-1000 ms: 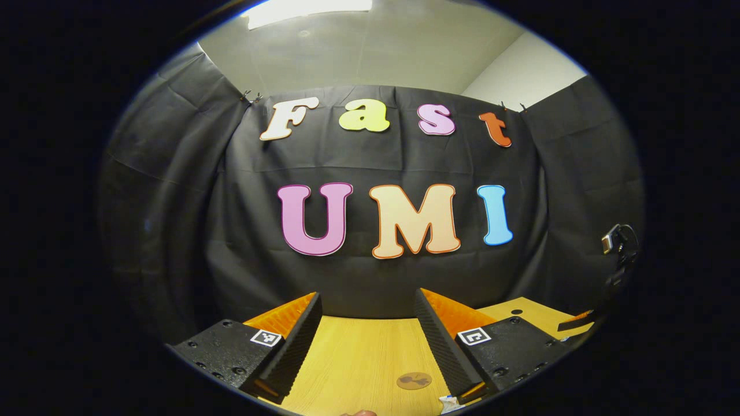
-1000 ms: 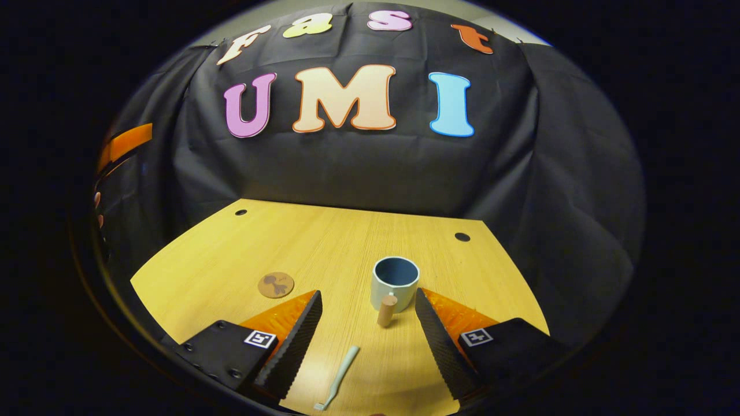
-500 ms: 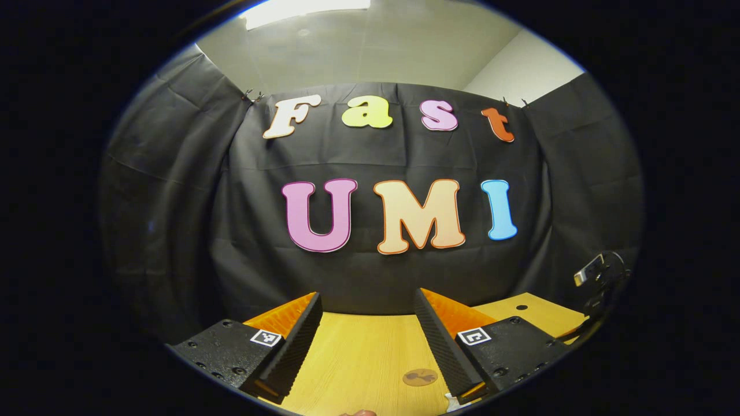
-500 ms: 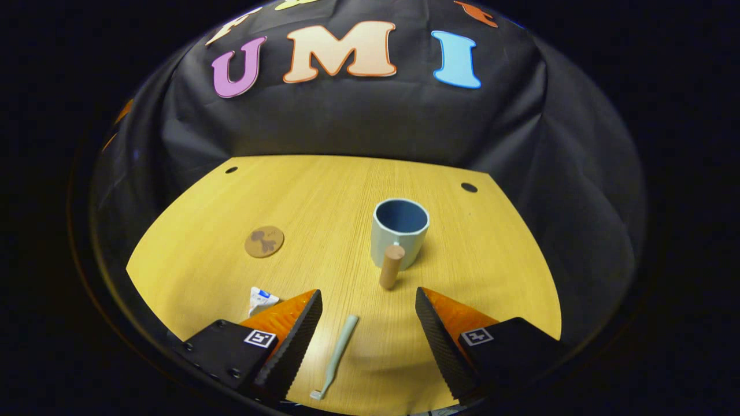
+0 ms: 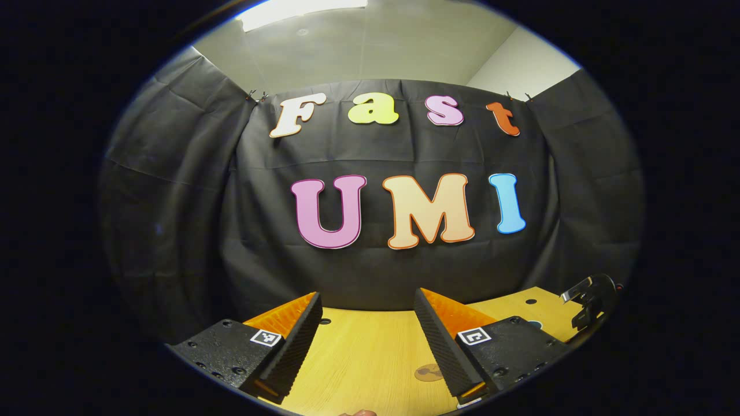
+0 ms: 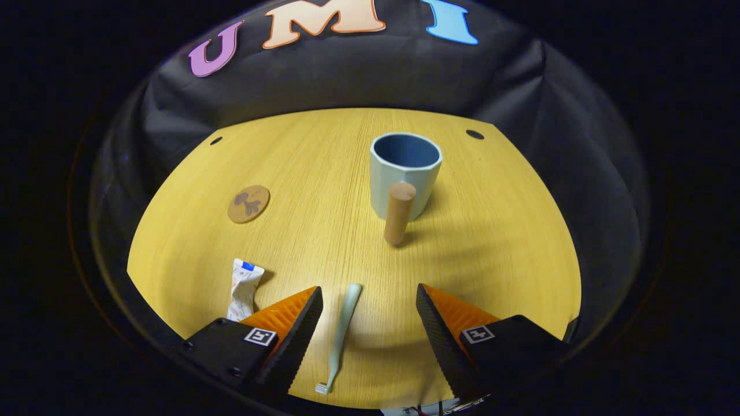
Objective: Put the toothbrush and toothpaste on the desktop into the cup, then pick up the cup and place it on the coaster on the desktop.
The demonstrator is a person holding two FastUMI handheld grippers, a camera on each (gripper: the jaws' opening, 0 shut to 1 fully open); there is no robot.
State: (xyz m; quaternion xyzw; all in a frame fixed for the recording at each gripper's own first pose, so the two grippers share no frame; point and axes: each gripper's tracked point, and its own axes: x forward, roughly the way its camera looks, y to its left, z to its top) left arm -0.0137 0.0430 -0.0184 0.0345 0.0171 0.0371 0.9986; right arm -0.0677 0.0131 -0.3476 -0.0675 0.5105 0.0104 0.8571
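We hold left gripper (image 5: 367, 329) level, jaws wide apart, nothing between fingers. We tilt right gripper (image 6: 368, 323) downward, jaws also wide apart, gripping nothing. Right gripper also visible at right edge of left gripper view.

left gripper view level, right gripper view downward, shared desktop (image 6: 324, 173)
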